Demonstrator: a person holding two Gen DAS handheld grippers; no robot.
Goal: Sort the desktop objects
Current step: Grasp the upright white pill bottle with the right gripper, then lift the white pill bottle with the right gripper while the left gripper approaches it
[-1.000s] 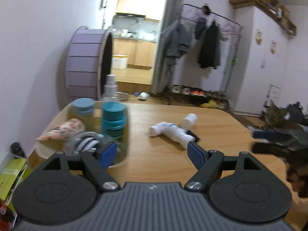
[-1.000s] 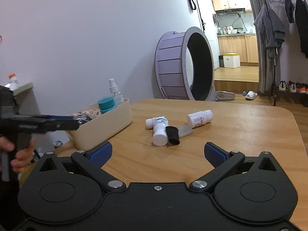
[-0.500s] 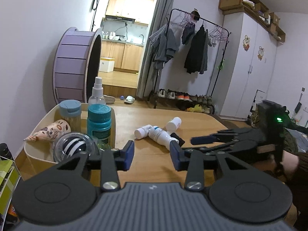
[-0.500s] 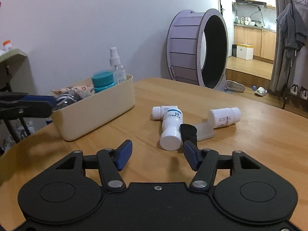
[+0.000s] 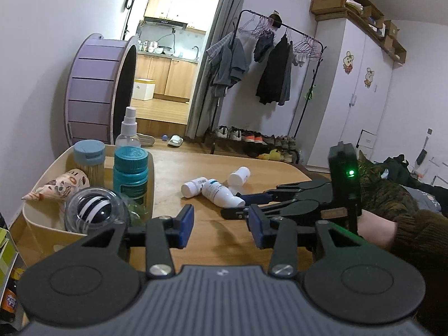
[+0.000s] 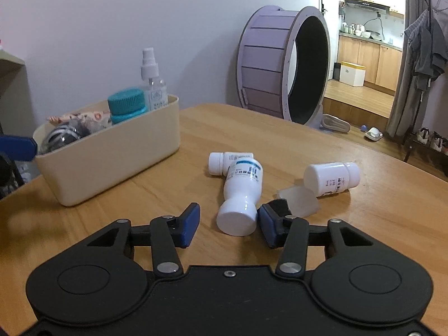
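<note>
Your right gripper sits low over the wooden table with its jaws parted and nothing between the pads; the base of the large white bottle lies just ahead in the gap, touching neither pad as far as you can see; a small white bottle rests against its far end, a black-capped clear item lies just beside its right, and another white bottle lies past that. Your left gripper is likewise released and empty, held beside the cream bin; the bin holds a teal-capped jar, a spray bottle, a blue-lidded jar and a clear ball; a purple wheel stands behind the table.
</note>
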